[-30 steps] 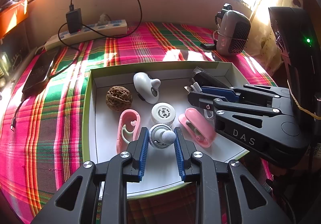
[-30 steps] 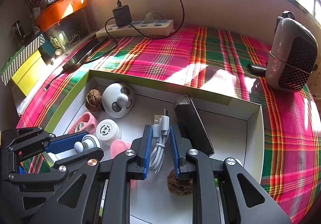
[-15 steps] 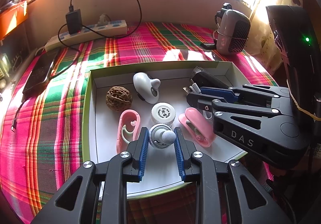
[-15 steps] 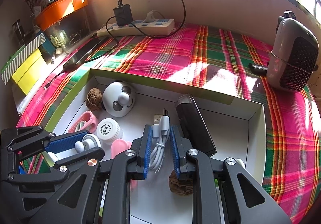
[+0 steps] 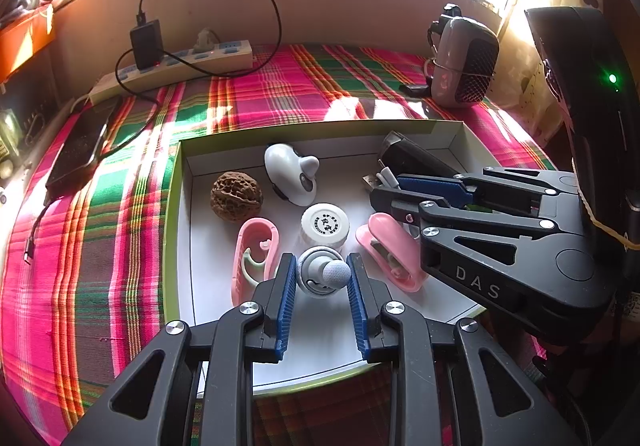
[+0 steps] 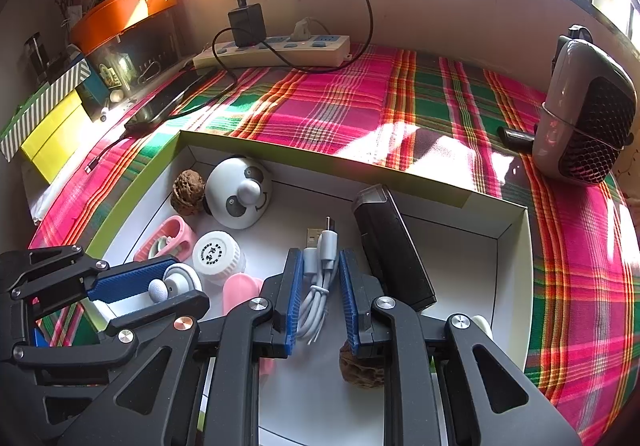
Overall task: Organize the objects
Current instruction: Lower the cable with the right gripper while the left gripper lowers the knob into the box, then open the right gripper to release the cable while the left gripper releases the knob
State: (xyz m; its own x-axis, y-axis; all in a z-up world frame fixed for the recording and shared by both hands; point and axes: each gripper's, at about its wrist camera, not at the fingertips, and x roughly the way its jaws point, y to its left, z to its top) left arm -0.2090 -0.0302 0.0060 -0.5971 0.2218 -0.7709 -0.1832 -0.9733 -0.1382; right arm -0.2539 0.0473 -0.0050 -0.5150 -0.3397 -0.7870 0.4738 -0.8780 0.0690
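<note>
Currently positioned over a shallow white box [image 5: 178, 230] with green outer walls, resting on a pink-and-green plaid cloth [image 5: 100, 246]. Left gripper [image 5: 322, 278] angled down into the near part of the box, blue pads pinching a small grey-white round toy with a ball-shaped knob [image 5: 323, 275]; pads touching both sides of it. Right gripper [image 6: 318, 288] likewise angled down, jaws pressed onto a bundled white USB cable [image 6: 318, 282], plug ends protruding beyond the fingertips. Inside the box, noted from the left wrist view: brown walnut [image 5: 236, 196] near the far left corner, white panda-faced round object [image 5: 292, 176] beside it, white round cap with printed lettering [image 5: 325, 224] just beyond the held toy, pink oval case [image 5: 254, 260] to the left of the toy, pink clip-shaped item [image 5: 390, 252] to its right, partly under the right gripper. Black rectangular device [image 6: 390, 246] lying just right of the cable. Second walnut [image 6: 362, 368] seen beneath the right gripper's finger, near the front of the box. Outside the box, on the cloth: white power strip [image 6: 276, 52] with a black charger plugged in against the far wall, dark phone [image 5: 80, 146] at left, grey mesh-fronted device [image 6: 584, 114] at far right.
</note>
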